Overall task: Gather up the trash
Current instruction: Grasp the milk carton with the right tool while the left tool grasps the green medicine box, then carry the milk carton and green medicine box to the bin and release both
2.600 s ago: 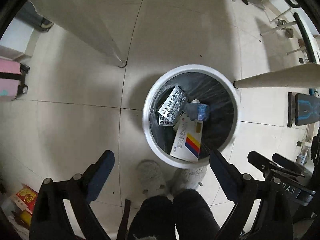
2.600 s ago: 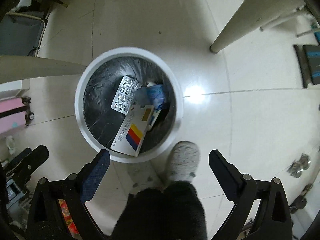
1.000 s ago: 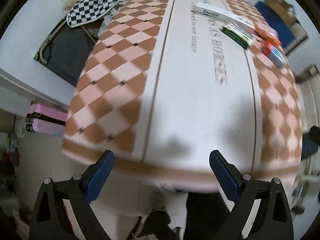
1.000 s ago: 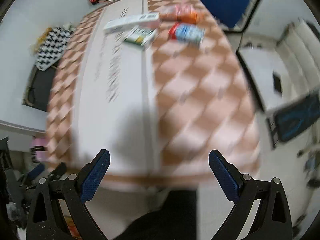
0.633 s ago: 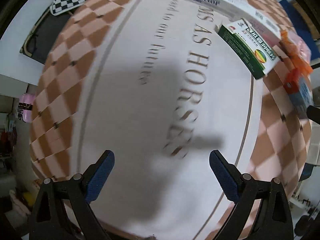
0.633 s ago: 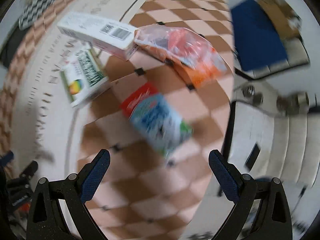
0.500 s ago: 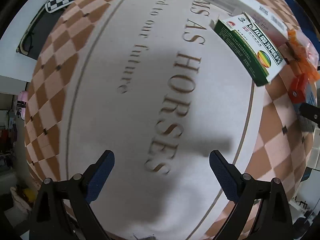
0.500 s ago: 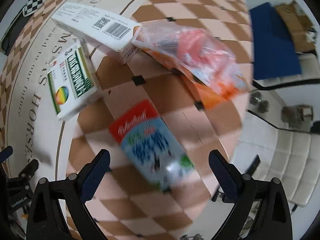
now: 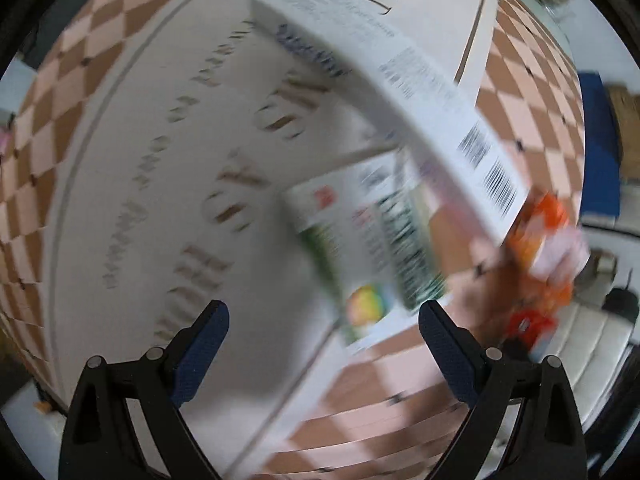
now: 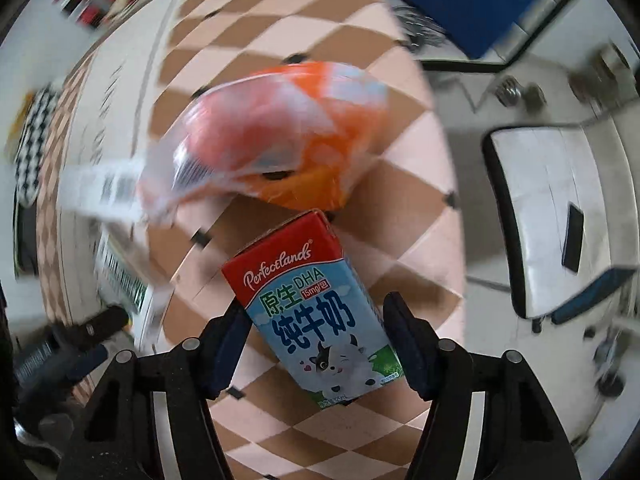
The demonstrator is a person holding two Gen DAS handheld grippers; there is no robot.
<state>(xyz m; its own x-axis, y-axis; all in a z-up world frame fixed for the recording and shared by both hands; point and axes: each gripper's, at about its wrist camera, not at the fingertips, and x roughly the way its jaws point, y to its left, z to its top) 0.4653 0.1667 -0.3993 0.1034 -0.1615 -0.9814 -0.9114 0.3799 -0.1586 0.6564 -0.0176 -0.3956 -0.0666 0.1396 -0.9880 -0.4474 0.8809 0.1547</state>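
Left tongs (image 9: 320,328) hang released above the checkered table (image 9: 72,92), jaws spread wide with nothing between them, and the green-and-white box (image 9: 368,256) lies just beyond the gap, slightly right of its middle, its long axis running from the far left toward the near right. A long white box (image 9: 400,92) crosses behind it on much the same slant, its barcode end to the right, and seems to overlap the green one, though blur hides the join. Further right an orange bag (image 9: 544,232) sits at the table's edge, smeared past reading. Right tongs (image 10: 314,322) straddle the milk carton (image 10: 316,312), one finger at each long side, the carton's long axis pointing away along the fingers and tilted a little left at its far, red end. Whether the pads already press its sides or stand just off them I cannot tell; the carton rests on the table either way, so this arm looks nearest to a pickup. Beyond the carton's far end the orange bag (image 10: 280,132) lies almost touching it. No trash bin shows in either view.
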